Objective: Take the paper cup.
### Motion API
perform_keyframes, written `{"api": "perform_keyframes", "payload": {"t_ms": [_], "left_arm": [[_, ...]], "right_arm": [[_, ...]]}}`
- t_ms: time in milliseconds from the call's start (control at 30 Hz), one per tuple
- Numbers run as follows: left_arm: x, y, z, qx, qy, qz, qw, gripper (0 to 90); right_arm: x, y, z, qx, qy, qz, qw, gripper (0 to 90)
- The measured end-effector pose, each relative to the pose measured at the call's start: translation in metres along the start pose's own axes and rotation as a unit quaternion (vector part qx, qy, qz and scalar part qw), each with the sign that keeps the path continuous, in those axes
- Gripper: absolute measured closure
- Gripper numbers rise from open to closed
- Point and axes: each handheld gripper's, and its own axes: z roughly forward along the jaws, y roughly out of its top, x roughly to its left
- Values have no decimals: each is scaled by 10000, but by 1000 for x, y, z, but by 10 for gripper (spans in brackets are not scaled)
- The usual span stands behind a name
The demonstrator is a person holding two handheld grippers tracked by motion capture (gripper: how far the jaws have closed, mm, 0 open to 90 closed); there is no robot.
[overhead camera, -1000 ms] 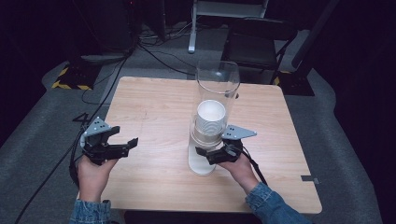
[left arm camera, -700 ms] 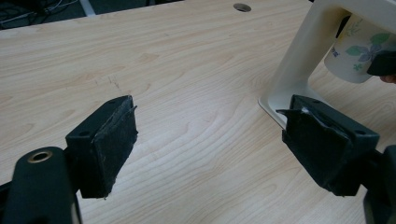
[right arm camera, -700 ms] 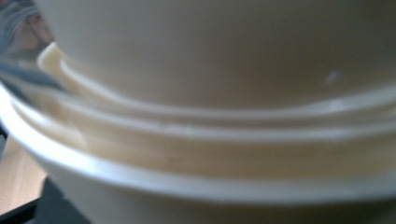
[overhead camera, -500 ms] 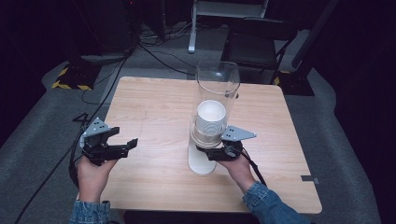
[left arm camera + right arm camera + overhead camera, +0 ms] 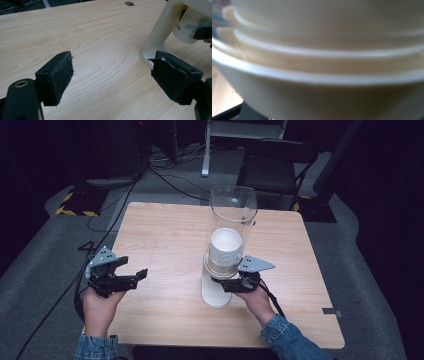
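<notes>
**Right claw gripping a paper cup beneath a cup dispenser**

A clear-tube cup dispenser [image 5: 233, 220] stands on its cream base [image 5: 216, 292] near the middle of the wooden bench [image 5: 165, 235], with a stack of white paper cups [image 5: 225, 251] inside the tube. The right claw [image 5: 226, 284] reaches in under the tube; its jaws have just been closing and now clamp the bottom paper cup [image 5: 191, 25], which bears a green leaf print and hangs from the dispenser's mouth. In the right gripper view the stacked cup rims [image 5: 317, 72] lie close and blurred. The left claw [image 5: 131, 276] hovers over the bench's left part, well apart from the dispenser, its jaws spread with nothing between them [image 5: 112, 82].
</notes>
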Motion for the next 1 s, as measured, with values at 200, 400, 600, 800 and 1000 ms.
{"api": "perform_keyframes", "payload": {"t_ms": [200, 400, 600, 800, 1000], "left_arm": [[0, 0, 1, -2, -7, 4, 10000, 177], [1, -1, 1, 3, -30, -14, 10000, 177], [1, -1, 1, 2, -40, -16, 10000, 176], [0, -1, 1, 4, -48, -35, 10000, 177], [0, -1, 2, 10, -54, -35, 10000, 177]], "right_arm": [[-2, -1, 0, 1, 44, -77, 10000, 309], [-4, -3, 0, -93, 51, -204, 9997, 309], [-6, -5, 0, -131, -2, -433, 9990, 310], [-6, -7, 0, -185, -17, -447, 9988, 309], [-4, -9, 0, -195, 8, -220, 9996, 307]]}}
